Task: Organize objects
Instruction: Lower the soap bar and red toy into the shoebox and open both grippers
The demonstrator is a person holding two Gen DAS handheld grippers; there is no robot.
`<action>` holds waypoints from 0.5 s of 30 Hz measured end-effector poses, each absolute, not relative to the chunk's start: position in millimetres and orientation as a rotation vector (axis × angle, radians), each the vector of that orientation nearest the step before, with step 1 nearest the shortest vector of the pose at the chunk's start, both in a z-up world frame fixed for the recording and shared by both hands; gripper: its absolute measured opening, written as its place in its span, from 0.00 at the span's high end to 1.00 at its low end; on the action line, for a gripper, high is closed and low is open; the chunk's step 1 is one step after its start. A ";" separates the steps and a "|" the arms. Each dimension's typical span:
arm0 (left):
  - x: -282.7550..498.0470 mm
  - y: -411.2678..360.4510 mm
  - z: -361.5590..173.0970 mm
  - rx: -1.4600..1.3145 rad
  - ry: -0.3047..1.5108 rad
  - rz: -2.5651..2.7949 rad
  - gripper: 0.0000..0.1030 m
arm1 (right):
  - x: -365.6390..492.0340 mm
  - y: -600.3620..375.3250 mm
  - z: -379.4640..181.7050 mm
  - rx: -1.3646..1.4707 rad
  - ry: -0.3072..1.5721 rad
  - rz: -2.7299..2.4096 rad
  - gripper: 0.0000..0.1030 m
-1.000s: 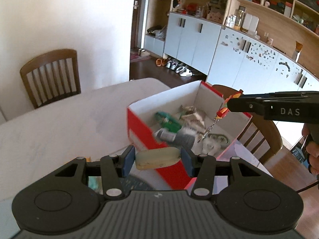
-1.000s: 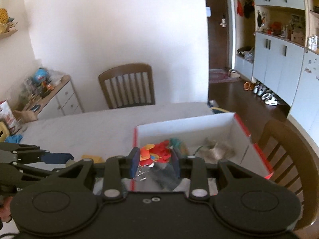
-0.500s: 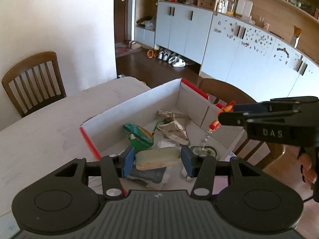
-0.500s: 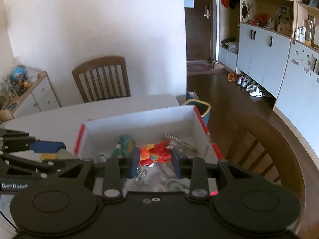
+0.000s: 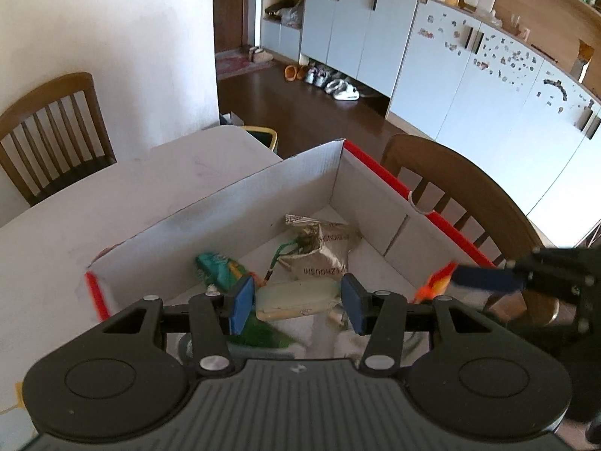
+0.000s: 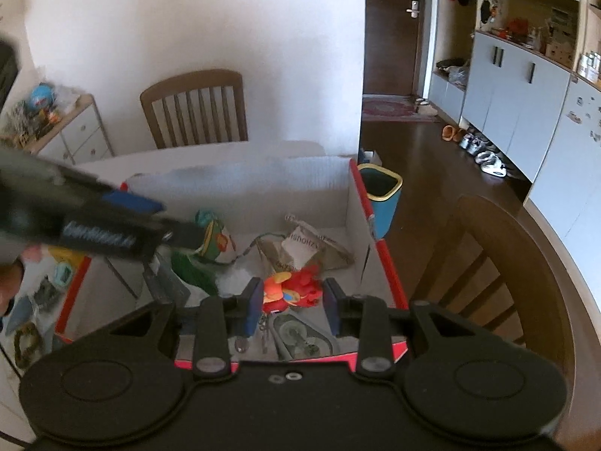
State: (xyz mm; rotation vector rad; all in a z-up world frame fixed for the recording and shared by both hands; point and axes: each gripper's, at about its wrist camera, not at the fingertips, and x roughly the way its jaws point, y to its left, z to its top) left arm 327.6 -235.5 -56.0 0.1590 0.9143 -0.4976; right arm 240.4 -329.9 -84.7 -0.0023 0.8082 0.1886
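Left tongs [image 5: 296, 302] clamp a pale oblong bar [image 5: 298, 300] over the open white box [image 5: 210, 221] with red edges at the desk [image 5: 94, 206] corner; right tongs [image 6: 292, 302] pinch a red-orange keychain toy [image 6: 291, 289] above its near wall. Box floor holds a silvery packet [image 5: 323, 242] and green pouch [image 5: 218, 267]. A wooden chair [image 6: 499, 263] stands close beside the box.

We find both views brightly daylit. Glare washes out the white wall [image 6: 188, 37] and table [image 5: 112, 203]. Fisheye bending curves the cabinets [image 5: 469, 75] at the edges. Motion blur smears the left gripper [image 6: 124, 221] crossing the right view.
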 end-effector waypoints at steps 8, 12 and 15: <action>351.0 -258.5 -85.0 0.169 1.008 -0.481 0.52 | 254.3 -320.1 -105.3 -0.057 0.859 0.249 0.68; 359.6 -263.6 -97.6 0.176 1.048 -0.466 0.51 | 261.8 -318.8 -114.9 -0.056 0.877 0.258 0.68; 364.5 -266.1 -105.3 0.198 1.069 -0.455 0.51 | 266.8 -319.2 -120.5 -0.053 0.891 0.254 0.68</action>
